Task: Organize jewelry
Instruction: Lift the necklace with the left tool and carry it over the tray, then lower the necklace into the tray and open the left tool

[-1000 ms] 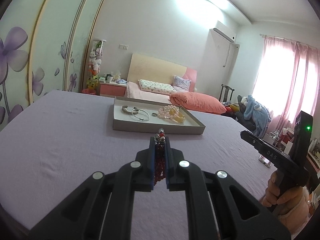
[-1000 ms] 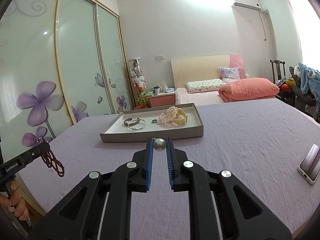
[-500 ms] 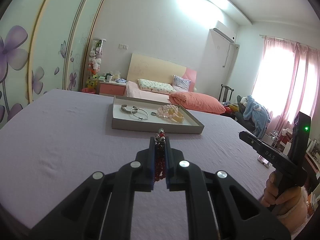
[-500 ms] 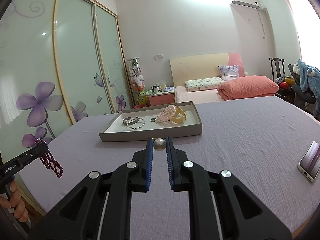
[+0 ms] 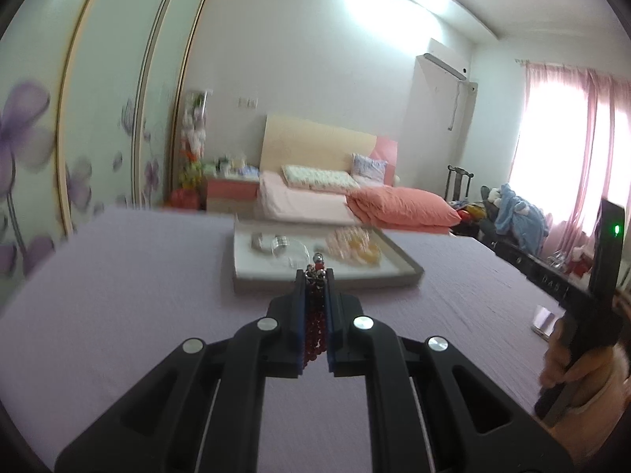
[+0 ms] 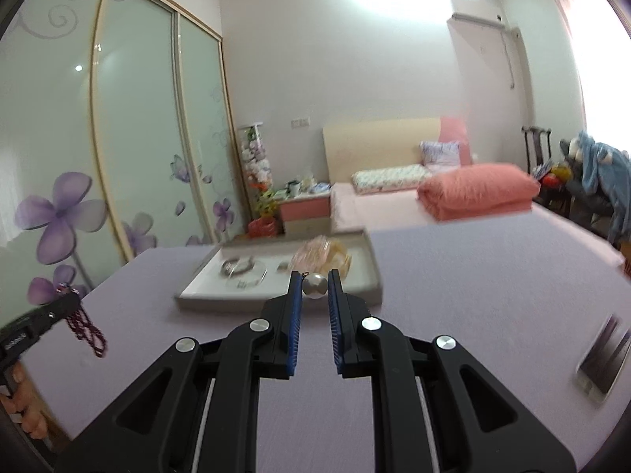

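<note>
Pinching a dark red bead strand (image 5: 314, 315) between closed jaws, the left gripper (image 5: 315, 276) points straight at the near wall of the tray (image 5: 327, 279), which lies dead ahead of it on the purple cloth (image 5: 118, 295). The strand hangs down from the fingertips, its long axis vertical. The right gripper (image 6: 314, 282) clamps a silver ball pendant (image 6: 314, 286) and also faces the tray, a little right of its middle. Both look about equally near; the left probably needs only to go forward and over the wall.

Dark red beads (image 5: 314, 321), silver ball (image 6: 314, 286), lilac tablecloth (image 5: 138, 295).
</note>
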Tool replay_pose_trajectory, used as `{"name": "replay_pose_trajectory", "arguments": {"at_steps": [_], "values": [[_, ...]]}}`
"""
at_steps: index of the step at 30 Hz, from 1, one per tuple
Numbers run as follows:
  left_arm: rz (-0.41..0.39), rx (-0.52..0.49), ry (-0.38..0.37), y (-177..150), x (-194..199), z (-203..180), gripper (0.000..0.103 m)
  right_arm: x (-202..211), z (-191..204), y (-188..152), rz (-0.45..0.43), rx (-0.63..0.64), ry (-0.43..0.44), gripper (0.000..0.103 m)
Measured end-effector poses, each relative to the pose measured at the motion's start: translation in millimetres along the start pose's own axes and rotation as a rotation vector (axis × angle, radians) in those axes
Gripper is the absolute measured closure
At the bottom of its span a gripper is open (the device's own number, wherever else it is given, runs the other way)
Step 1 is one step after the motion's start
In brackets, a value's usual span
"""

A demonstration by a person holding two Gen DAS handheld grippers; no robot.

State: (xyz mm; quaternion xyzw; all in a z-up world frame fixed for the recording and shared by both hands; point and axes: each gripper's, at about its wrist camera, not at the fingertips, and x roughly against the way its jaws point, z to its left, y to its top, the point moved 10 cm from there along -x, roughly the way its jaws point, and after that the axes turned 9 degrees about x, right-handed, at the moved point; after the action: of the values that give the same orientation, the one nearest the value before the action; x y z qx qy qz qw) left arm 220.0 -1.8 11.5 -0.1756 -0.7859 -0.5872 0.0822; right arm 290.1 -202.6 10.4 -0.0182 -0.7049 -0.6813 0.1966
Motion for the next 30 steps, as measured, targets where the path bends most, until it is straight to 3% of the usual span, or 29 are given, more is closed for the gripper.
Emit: {"name": "replay_pose_trajectory", "arguments": {"at_steps": [4,10,19,30], "values": [[0.019,0.012,-0.037,35.6,-38.0,-6.5,0.094,-35.5,0.4,34.3,-0.02,0.017,0.0,0.089],[0.059,0.031,-0.002,62.8,-120.5,-1.0,0.094,-95.6,7.6,51.4,0.006,0.008,0.023,0.089],[0.142,0.047,0.079,47.0,-205.6,19.7,0.094,-174.1,14.3,18.6,0.151,0.017,0.019,0.089],[0.167,0.033,0.089,36.9,-240.3,27.1,0.094,-200.8,13.3,-2.8,0.221,-0.003,0.026,0.089]]}}
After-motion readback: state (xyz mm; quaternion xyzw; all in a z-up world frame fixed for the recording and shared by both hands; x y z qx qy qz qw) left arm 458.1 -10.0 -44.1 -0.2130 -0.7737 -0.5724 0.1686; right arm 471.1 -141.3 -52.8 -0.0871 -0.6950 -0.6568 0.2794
